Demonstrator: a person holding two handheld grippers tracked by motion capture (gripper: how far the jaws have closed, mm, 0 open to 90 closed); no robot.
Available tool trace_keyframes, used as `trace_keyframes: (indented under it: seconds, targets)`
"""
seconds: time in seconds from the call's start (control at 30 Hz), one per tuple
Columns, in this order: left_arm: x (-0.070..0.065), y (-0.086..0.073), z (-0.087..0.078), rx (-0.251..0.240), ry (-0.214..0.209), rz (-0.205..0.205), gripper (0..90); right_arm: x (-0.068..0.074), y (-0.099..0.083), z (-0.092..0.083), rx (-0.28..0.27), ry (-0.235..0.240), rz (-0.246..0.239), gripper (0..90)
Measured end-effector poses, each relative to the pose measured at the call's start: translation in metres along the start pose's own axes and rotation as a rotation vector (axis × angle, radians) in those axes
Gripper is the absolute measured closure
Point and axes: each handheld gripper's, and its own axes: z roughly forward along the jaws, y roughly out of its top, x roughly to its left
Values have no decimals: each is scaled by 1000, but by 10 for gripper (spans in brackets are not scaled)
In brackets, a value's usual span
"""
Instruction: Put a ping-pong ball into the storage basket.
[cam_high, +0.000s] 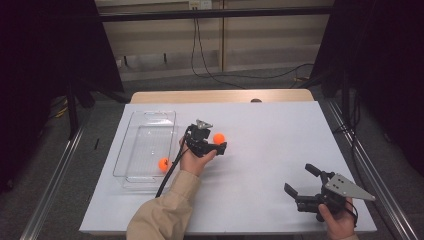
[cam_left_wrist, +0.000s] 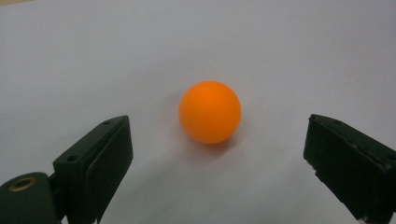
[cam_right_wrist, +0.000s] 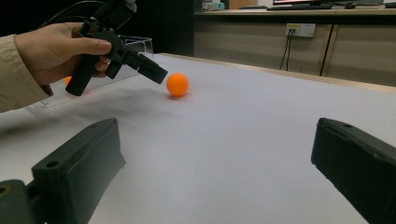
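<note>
Clear tray (cam_high: 145, 120), holding one orange ball (cam_high: 163, 164). Just right of tray: left claw (cam_high: 220, 148) standing released, approaching second ball (cam_left_wrist: 209, 112) lying on bench (cam_high: 280, 130); likely light, smooth, rolling easily, so gripping across its middle. Far right: right claw (cam_high: 299, 181) idling, released.

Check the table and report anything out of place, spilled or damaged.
Nothing stands out. One orange ball lies in the clear tray; the other ball sits loose on the white table, ahead of the open left claw, untouched.

Orange ball (cam_left_wrist: 209, 112): round, smooth, matte; resting on white table sheet; untouched, near clear tray.
</note>
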Motion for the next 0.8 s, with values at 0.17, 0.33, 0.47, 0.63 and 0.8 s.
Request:
trace_keyframes:
  seconds: [0.17, 0.33, 0.47, 0.63, 0.8]
  targets:
    - [-1, 2, 2, -1, 6, -1, 81, 0, 0, 0, 0, 0, 2, 12]
    - [-1, 2, 5, 9, 6, -3, 81, 0, 0, 0, 0, -1, 1, 13]
    - [-1, 3, 7, 6, 7, -5, 81, 0, 0, 0, 0, 0, 2, 12]
    - [-1, 4, 10, 8, 8, -4, 83, -1, 0, 0, -1, 0, 3, 12]
    - [0, 4, 13, 7, 10, -2, 92, 0, 0, 0, -1, 0, 3, 12]
